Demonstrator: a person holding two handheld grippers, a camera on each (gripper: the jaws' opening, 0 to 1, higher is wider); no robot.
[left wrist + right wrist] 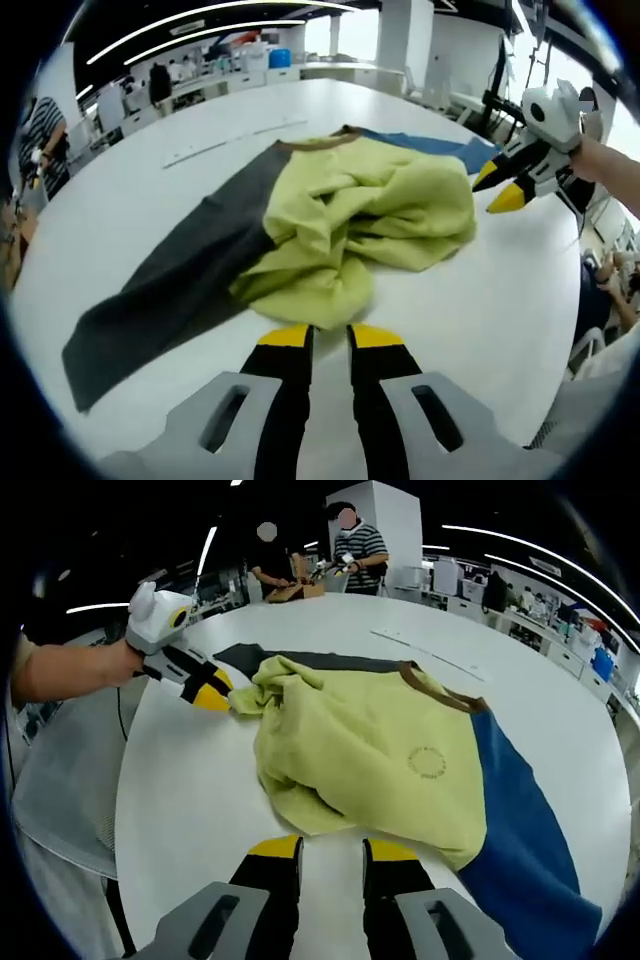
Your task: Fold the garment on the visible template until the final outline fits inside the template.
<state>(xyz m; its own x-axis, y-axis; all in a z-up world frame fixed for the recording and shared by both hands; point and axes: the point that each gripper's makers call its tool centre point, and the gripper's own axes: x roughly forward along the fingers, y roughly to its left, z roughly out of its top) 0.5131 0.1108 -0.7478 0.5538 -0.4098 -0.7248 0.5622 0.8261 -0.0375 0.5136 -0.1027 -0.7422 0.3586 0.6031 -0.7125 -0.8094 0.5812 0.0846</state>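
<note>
Writing: I see one small round printed emblem [429, 763] on the yellow-green panel; its lettering is too small for me to read.

Garment [380, 750]: one, in three colour blocks, yellow-green body, dark grey sleeve [180, 280], blue sleeve [520, 830], with a brown neckband [440, 692]. It lies on my white counter [190, 800], the yellow-green part bunched and rumpled over the middle, the grey sleeve stretched flat to one side, the blue one to the other.

Tongs: two pairs, black jaws with yellow tips.
- Left tongs [332, 336]: jaws slightly parted, nothing between them, just short of the garment's near hem on bare counter. From the right gripper view I see them [212, 694] at the bunched yellow-green corner, touching or nearly so; I cannot tell whether cloth is pinched.
- Right tongs [332, 848]: jaws slightly apart, holding nothing, just short of the yellow-green edge. In the left gripper view they [505, 190] hover beside the blue sleeve.

Surroundings: two people [358, 550] standing at the counter's far end beside a brown box [295, 592]; further desks behind.
</note>
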